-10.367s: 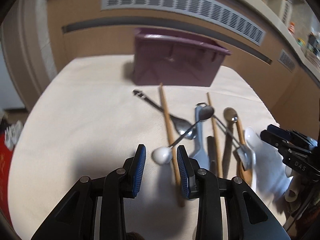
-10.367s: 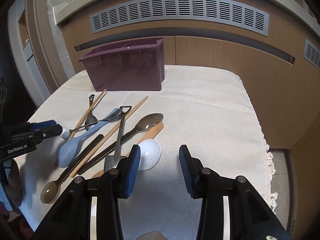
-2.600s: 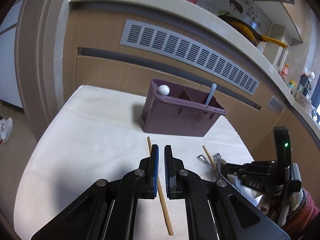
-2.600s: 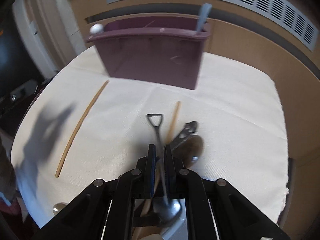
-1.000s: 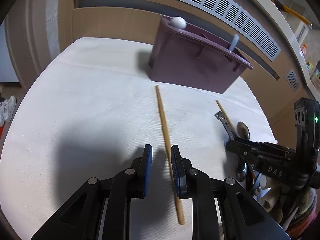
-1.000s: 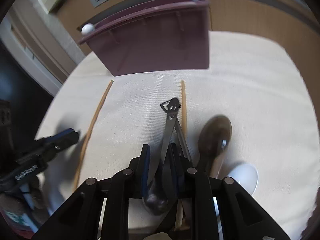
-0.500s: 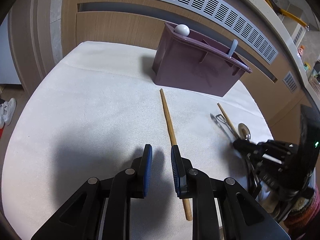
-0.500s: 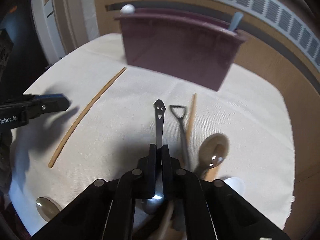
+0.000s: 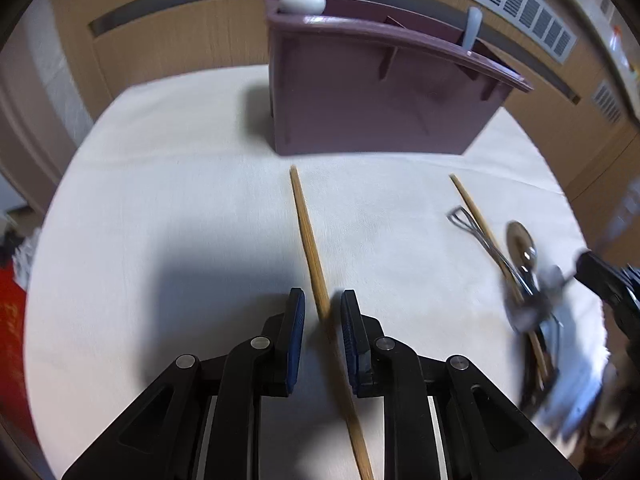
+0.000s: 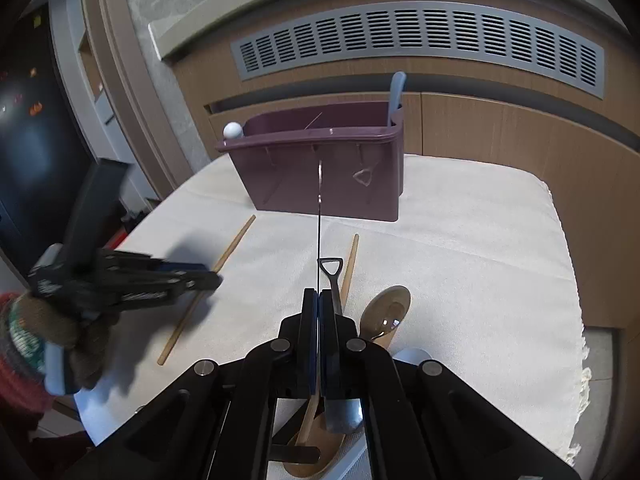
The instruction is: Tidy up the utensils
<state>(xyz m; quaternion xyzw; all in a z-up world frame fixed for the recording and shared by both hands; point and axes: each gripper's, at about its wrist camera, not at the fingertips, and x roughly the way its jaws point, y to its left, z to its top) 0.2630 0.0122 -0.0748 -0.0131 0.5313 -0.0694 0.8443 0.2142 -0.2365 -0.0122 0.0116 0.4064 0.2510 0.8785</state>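
My left hand-held gripper (image 9: 322,330) is open and low over the cloth (image 9: 180,200), its blue pads on either side of a chopstick (image 9: 316,280) that lies there. The stick runs between the pads, with its far tip pointing at the caddy (image 9: 380,108). I cannot tell whether either pad touches the wood.

My right hand-held gripper (image 10: 319,312) is closed on a thin metal utensil (image 10: 319,216). I see it edge-on, sticking straight out from the pads toward the caddy (image 10: 320,172), lifted clear of the cloth (image 10: 460,248). From the left wrist view that gripper is only a blur at the right edge, with something shiny beside it.

The caddy stands upright at the far side of the cloth, well apart from both grippers. A white ball-shaped handle end (image 10: 233,130) pokes up from its left end, and a pale blue handle (image 10: 396,96) stands in its right end.

The other utensils lie on the cloth under and just ahead of my right gripper. A shovel-handled spoon (image 10: 331,276) lies just right of the pads. A second chopstick (image 10: 349,268) lies beside it and a brown spoon (image 10: 386,308) further right. Below the gripper body I can make out a wooden spoon (image 10: 316,460) and part of a white one (image 10: 416,356).

In the right wrist view, my left gripper (image 10: 208,280) reaches in from the left over the first chopstick (image 10: 232,246).
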